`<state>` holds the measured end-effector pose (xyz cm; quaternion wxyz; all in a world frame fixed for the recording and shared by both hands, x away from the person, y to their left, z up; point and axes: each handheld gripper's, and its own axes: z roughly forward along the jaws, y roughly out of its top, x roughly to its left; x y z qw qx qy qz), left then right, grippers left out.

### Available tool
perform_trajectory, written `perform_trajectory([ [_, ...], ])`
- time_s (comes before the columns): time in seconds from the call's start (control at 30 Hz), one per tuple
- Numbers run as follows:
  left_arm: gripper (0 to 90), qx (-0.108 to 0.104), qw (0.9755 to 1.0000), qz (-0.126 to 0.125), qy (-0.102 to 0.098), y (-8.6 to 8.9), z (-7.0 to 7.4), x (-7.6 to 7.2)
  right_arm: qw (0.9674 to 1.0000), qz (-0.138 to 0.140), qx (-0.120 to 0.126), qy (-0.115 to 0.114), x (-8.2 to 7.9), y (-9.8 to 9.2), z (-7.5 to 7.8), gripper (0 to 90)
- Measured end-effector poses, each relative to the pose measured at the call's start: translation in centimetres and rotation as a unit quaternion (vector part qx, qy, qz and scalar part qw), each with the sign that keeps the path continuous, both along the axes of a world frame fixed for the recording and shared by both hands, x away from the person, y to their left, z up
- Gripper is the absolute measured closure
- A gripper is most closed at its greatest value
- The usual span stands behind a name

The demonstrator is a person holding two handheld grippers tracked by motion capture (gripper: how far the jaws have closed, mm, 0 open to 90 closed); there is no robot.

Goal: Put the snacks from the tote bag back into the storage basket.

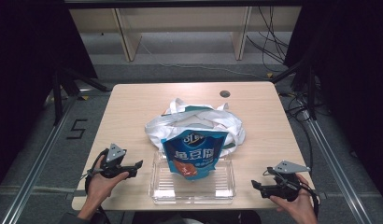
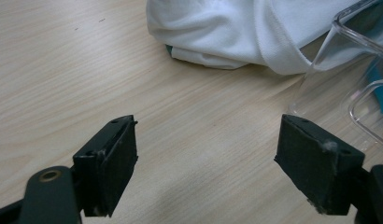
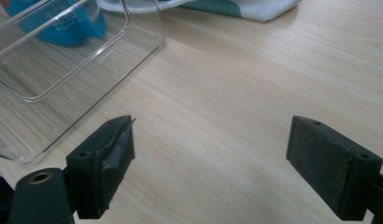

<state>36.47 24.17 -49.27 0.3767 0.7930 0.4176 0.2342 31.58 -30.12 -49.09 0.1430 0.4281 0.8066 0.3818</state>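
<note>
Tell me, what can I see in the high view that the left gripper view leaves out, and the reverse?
High view alone: the blue snack bag leaning over the clear tray, both hands, the right gripper, and the floor. Left gripper view alone: a close look at the left gripper, jaws wide apart over bare wood. Both share the white cloth bag, the clear tray and the table.

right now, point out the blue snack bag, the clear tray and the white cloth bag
blue snack bag [image 1: 194, 156], high view, printed front
clear tray [image 1: 193, 196], high view, near rim
white cloth bag [image 2: 217, 28], left gripper view, folded body
</note>
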Motion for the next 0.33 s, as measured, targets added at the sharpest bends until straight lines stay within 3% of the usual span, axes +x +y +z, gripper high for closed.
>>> perform_trajectory([
  [0.03,19.8,-0.002,1.0,0.001,0.0,-0.04,-0.04,-0.01,0.9999,-0.011,0.006,0.002,-0.14,0.12,-0.06,16.2],
  [0.1,19.8,0.001,1.0,0.0,0.0,-0.01,0.0,-0.01,1.0,-0.004,-0.002,0.009,-0.01,-0.14,-0.03,16.2],
  [0.13,19.8,0.0,1.0,0.0,0.0,-0.02,0.01,0.0,0.9999,-0.013,-0.009,-0.003,0.03,-0.15,-0.09,16.1],
  [0.2,19.7,0.004,1.0,0.0,0.002,-0.01,-0.01,-0.01,0.9997,-0.017,-0.017,-0.004,0.09,-0.24,-0.13,16.2],
  [0.33,19.6,-0.004,1.0,0.002,0.005,-0.17,-0.2,0.1,0.9996,-0.025,-0.009,0.003,0.22,-0.33,-0.23,16.2],
])
